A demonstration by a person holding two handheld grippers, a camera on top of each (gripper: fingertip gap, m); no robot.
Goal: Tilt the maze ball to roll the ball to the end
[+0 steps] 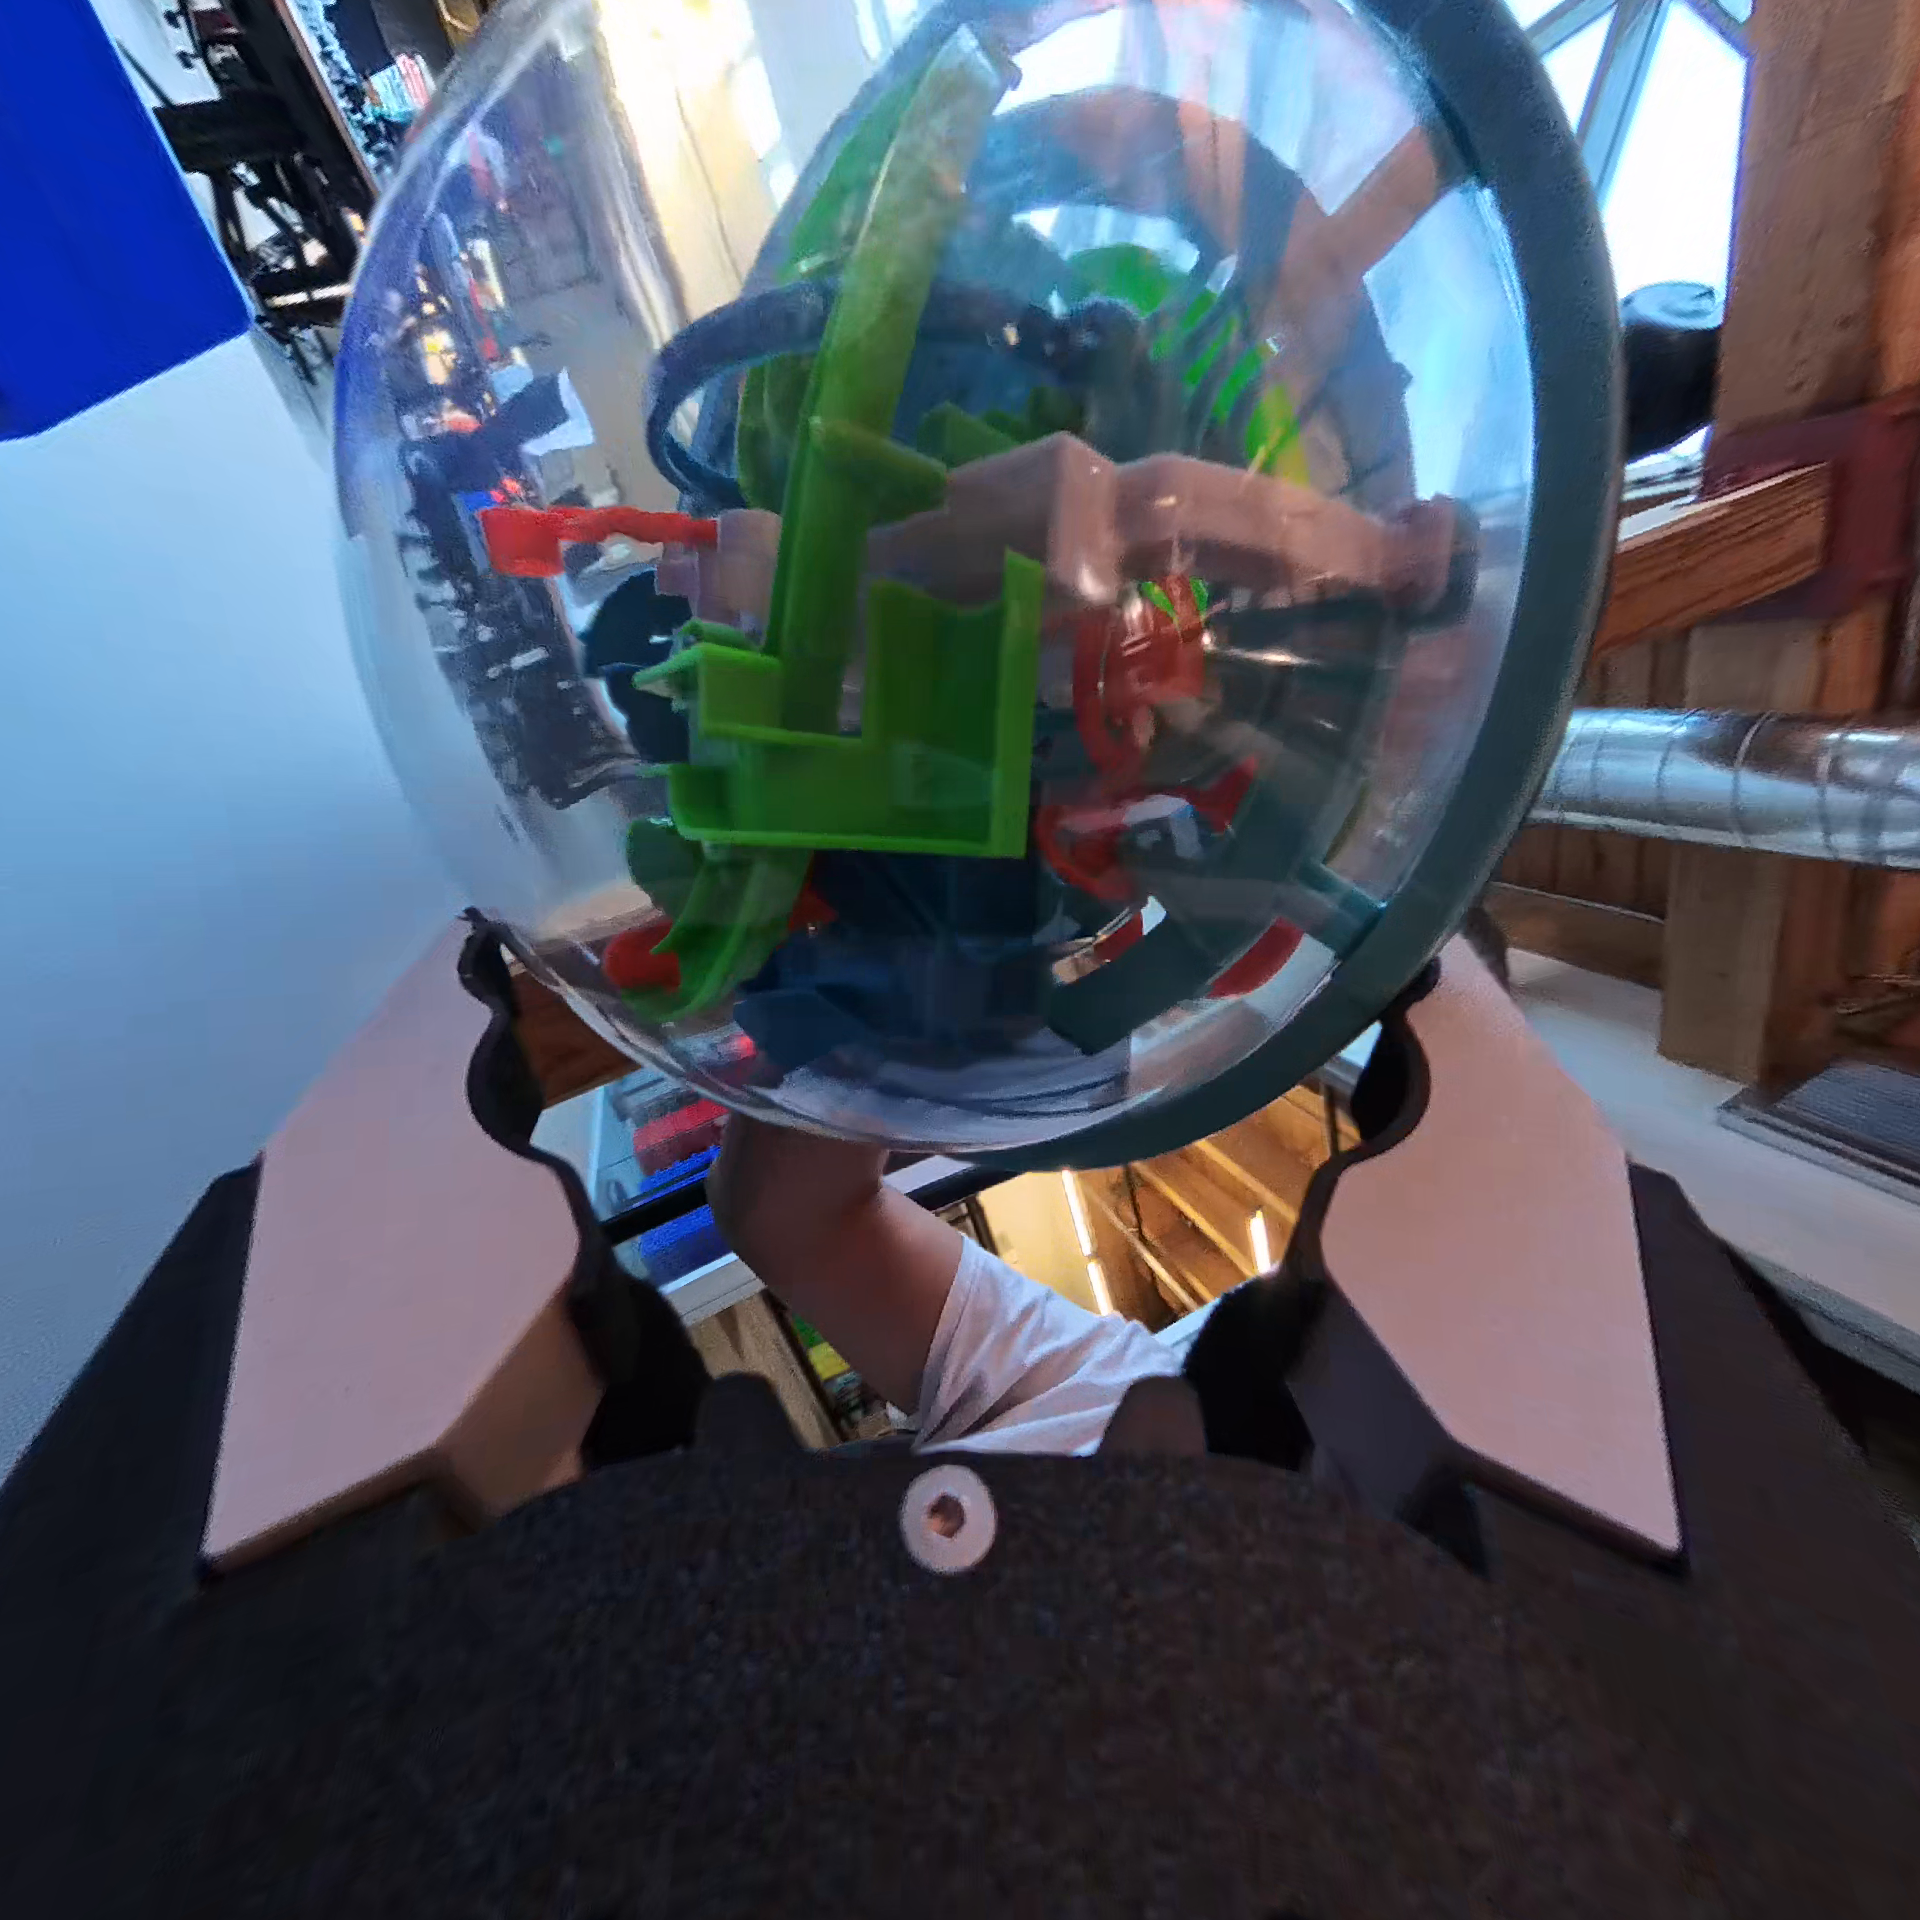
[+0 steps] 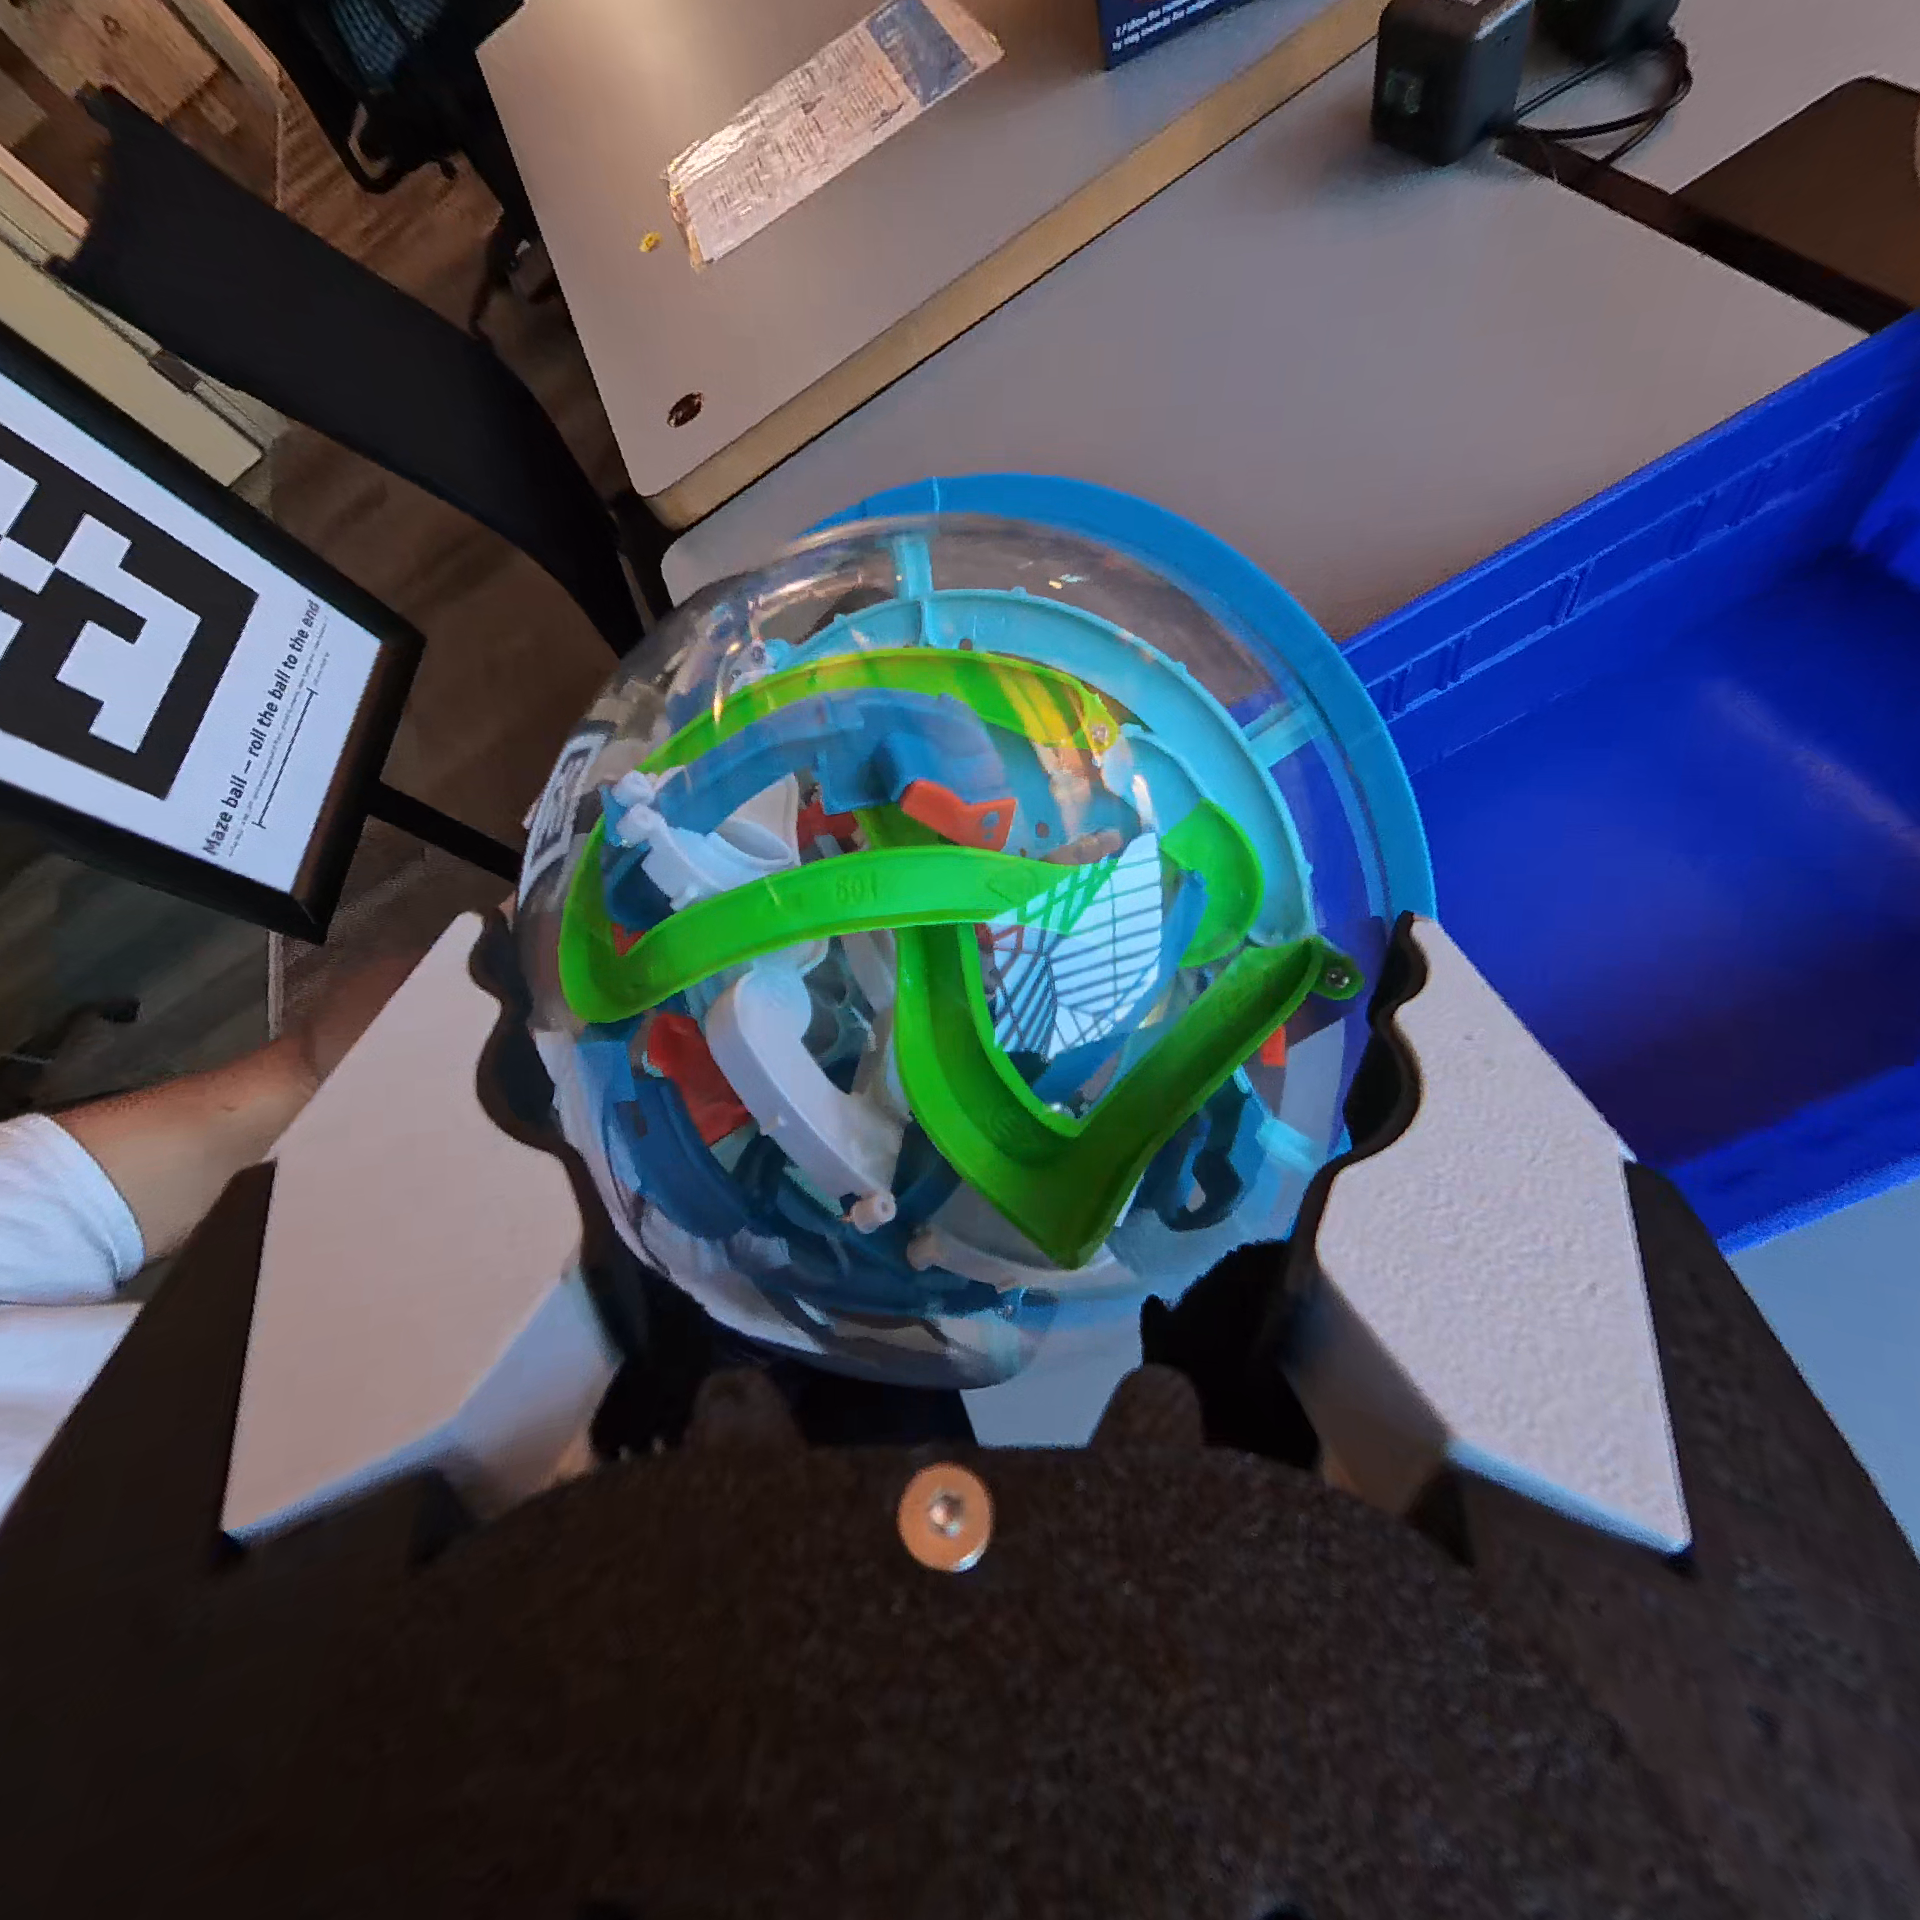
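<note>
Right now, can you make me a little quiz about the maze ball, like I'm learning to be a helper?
1. True or false: the maze ball is resting inside the blue bin.
2. What colour is the looping track seen most clearly near the top of the ball in the right wrist view? A) orange B) bright green C) black
3. How many tools are holding the ball?

Key
1. False. It is held up between the tools, with the bin beside it.
2. B.
3. Two: the left tool and the right tool each have their fingers against the ball's sides.
</note>
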